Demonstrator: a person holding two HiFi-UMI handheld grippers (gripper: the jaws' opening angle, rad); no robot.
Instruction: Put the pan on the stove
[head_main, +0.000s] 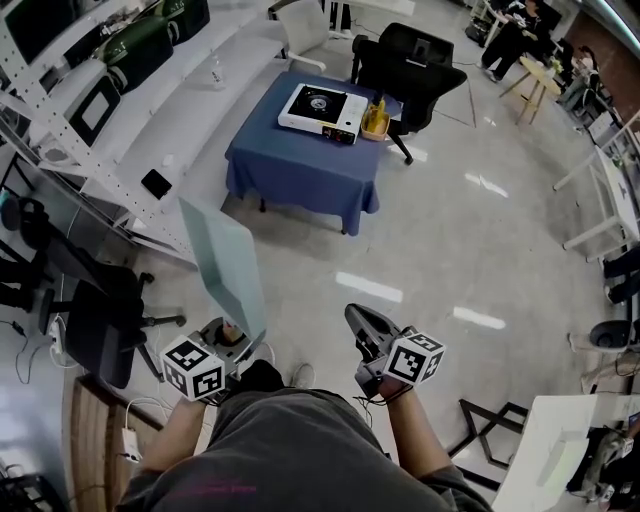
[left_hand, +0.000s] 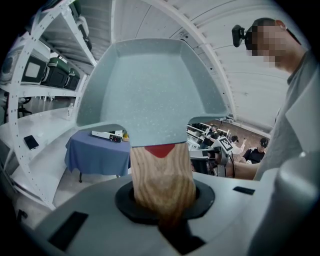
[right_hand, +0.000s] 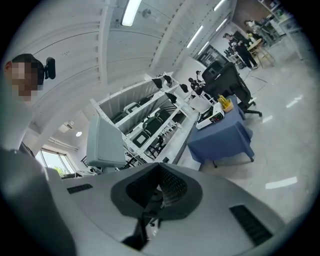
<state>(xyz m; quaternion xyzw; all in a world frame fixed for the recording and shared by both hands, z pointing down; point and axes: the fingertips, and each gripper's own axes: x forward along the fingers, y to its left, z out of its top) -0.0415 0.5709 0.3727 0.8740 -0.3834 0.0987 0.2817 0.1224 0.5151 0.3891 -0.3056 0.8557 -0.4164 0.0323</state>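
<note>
A square pale-teal pan (head_main: 225, 262) with a wooden handle (left_hand: 162, 175) is held up in the air, tilted on edge, low in the head view. My left gripper (head_main: 232, 342) is shut on that handle, and the pan (left_hand: 150, 85) fills the upper left gripper view. The white portable stove (head_main: 322, 110) sits far ahead on a blue-clothed table (head_main: 300, 175), well apart from the pan. My right gripper (head_main: 362, 325) hangs beside the left one, shut with nothing in it. In the right gripper view the pan (right_hand: 105, 142) stands left and the stove (right_hand: 212, 119) right.
A yellow container (head_main: 376, 120) stands next to the stove. A black office chair (head_main: 415, 62) is behind the table. White shelving (head_main: 90, 110) runs along the left, another dark chair (head_main: 100, 325) near me. Glossy floor (head_main: 450, 230) lies between me and the table.
</note>
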